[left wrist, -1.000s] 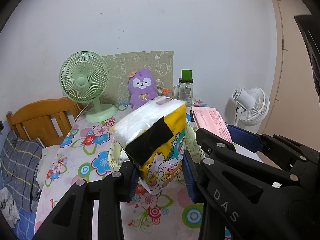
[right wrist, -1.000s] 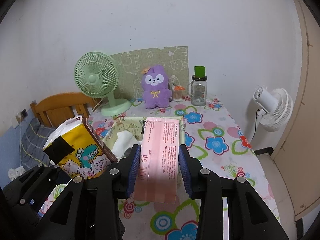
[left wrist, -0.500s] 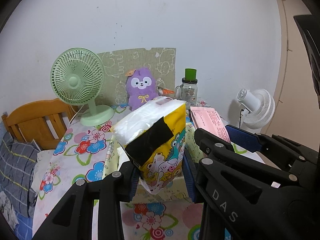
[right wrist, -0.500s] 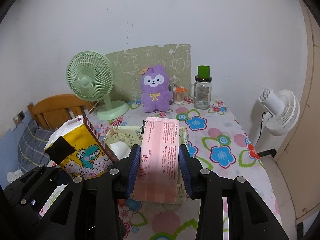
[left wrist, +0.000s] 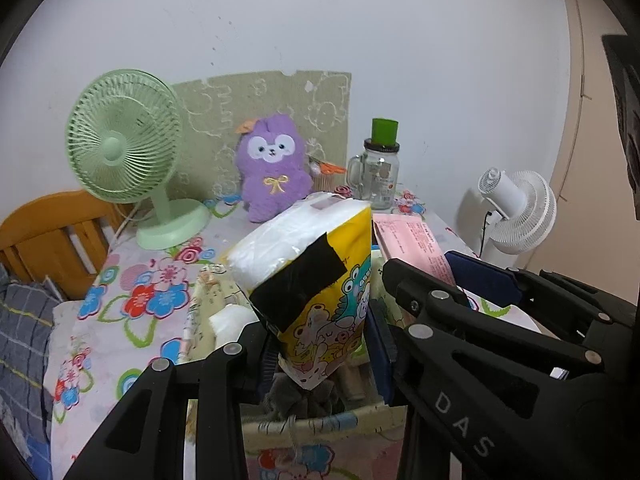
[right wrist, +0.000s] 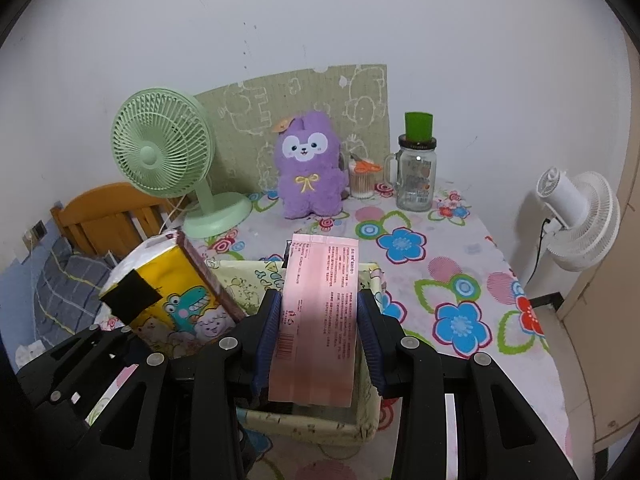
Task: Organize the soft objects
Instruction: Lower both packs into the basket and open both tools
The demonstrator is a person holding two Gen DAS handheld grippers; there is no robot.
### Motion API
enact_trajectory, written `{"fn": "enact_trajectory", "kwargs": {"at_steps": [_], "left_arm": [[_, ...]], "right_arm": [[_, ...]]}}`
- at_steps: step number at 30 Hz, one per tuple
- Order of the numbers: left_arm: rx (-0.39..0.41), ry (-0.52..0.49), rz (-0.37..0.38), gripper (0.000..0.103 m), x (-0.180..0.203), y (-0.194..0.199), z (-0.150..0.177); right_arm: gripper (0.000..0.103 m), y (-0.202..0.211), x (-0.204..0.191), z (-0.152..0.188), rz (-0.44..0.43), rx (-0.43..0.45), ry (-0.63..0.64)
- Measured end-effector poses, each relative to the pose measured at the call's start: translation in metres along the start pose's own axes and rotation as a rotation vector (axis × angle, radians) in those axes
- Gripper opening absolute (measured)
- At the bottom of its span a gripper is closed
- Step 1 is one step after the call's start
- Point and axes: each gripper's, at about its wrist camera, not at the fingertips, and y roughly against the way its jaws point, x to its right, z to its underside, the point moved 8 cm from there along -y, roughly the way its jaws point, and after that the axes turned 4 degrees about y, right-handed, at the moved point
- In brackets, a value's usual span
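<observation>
Holding a yellow tissue pack (left wrist: 316, 280), the left hand-held gripper (left wrist: 320, 344) has its blue pads pressed on the pack's lower end, the jaws only partly apart. The pack bears a black tape patch and cartoon animals and tilts toward 11 o'clock in the left wrist view. It hangs above the fabric basket (left wrist: 320, 424), whose near rim crosses that view at 6 o'clock. A white wad and something grey lie inside the basket; what they are cannot be told.

The right hand-held gripper (right wrist: 320, 332) clamps a pink tissue pack (right wrist: 320, 312) between its pads at a similar partial width. This pack stands nearly upright, its lower edge over the basket (right wrist: 368, 420), which sits on the flowered counter (right wrist: 460, 280).

In the right wrist view the yellow pack (right wrist: 168, 292) appears at 9 o'clock, just beside the pink one. In the left wrist view the pink pack (left wrist: 412, 240) appears at 2 o'clock.

At the far edge of the counter, toward 12 o'clock, stand a green desk fan (right wrist: 168, 160), a purple plush toy (right wrist: 308, 168) and a glass jar (right wrist: 416, 176) with a green cap. A white fan (right wrist: 580, 208) stands off the counter at 3 o'clock.
</observation>
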Motion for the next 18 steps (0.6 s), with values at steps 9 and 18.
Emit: {"fn": "enact_trajectory", "kwargs": {"at_steps": [9, 18], "left_arm": [[-0.052, -0.012, 0.007, 0.071, -0.005, -0.031, 0.002], [-0.086, -0.017, -0.044, 0.082, -0.022, -0.043, 0.01]], "right_arm": [[0.042, -0.029, 0.004, 0.001, -0.006, -0.041, 0.005], [0.042, -0.05, -0.004, 0.002, -0.023, -0.063, 0.016]]}}
